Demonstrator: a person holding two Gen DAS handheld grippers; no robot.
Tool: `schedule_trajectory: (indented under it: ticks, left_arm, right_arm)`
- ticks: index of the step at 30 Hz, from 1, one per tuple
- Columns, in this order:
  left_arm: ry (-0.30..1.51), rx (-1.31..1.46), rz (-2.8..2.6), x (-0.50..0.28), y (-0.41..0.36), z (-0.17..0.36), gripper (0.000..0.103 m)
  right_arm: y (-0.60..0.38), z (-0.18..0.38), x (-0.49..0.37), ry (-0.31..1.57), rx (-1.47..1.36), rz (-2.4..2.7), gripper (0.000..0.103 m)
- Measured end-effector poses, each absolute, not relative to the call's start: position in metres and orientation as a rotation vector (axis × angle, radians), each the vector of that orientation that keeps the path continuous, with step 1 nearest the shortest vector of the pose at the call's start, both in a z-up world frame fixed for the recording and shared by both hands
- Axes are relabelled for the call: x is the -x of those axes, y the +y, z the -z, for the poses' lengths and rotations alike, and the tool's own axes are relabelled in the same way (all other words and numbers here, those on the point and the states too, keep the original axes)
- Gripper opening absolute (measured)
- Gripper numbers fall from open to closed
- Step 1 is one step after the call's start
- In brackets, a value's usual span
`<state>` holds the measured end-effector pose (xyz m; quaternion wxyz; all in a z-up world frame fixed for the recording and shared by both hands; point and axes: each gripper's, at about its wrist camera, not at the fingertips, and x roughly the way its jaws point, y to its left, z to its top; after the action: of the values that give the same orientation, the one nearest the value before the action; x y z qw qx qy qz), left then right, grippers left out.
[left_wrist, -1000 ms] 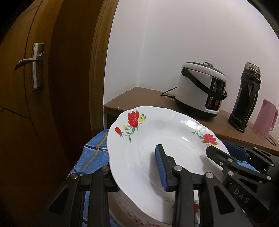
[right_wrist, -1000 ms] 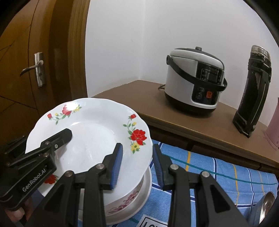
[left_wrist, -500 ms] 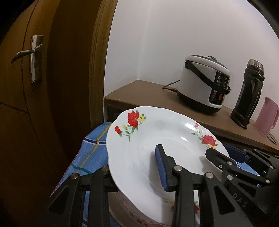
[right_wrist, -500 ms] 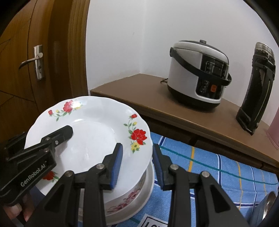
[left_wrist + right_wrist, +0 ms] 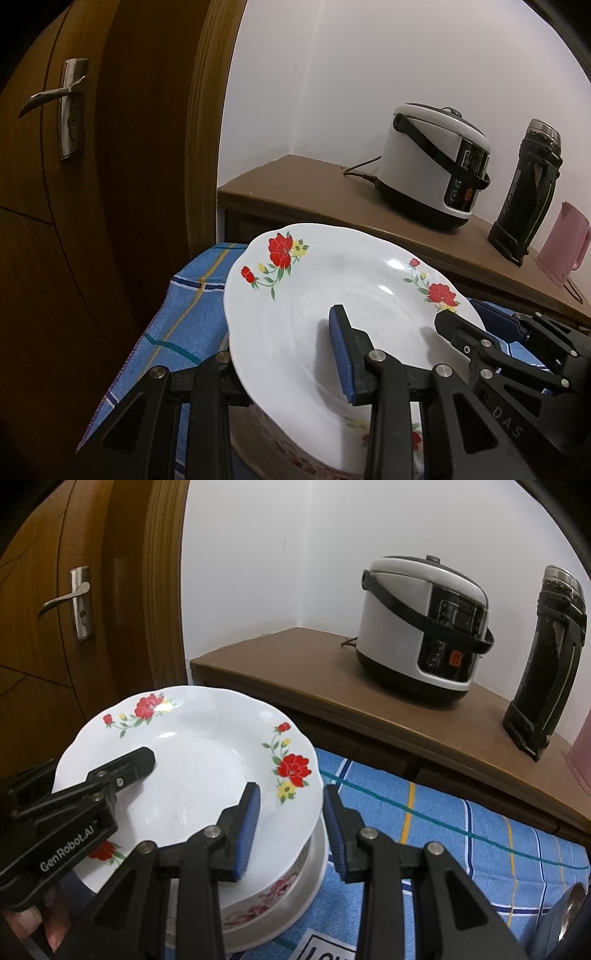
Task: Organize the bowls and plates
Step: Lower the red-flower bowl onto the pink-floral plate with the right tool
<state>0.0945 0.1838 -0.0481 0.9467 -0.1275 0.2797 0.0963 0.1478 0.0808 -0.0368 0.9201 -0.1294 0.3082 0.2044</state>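
Plate (image 5: 192,760) atop bowl (image 5: 266,893); cooker (image 5: 424,627) behind

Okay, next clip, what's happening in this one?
A person is working two handheld grippers on one white floral plate. The left gripper clamps the plate's left rim, the right gripper its right rim, each with one finger above and one below. The plate sits tilted over a floral bowl nested in a larger white dish on the blue checked cloth.
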Motion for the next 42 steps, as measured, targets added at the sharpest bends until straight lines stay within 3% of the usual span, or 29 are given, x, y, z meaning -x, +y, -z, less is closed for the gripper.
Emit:
schedule_trajectory:
  ticks: [42]
  left_arm:
    - [0.674,0.293,-0.146,-0.105,0.183,0.062,0.037]
  right_arm:
    - [0.081,0.04,-0.155,0.673,0.298,-0.414,0.035]
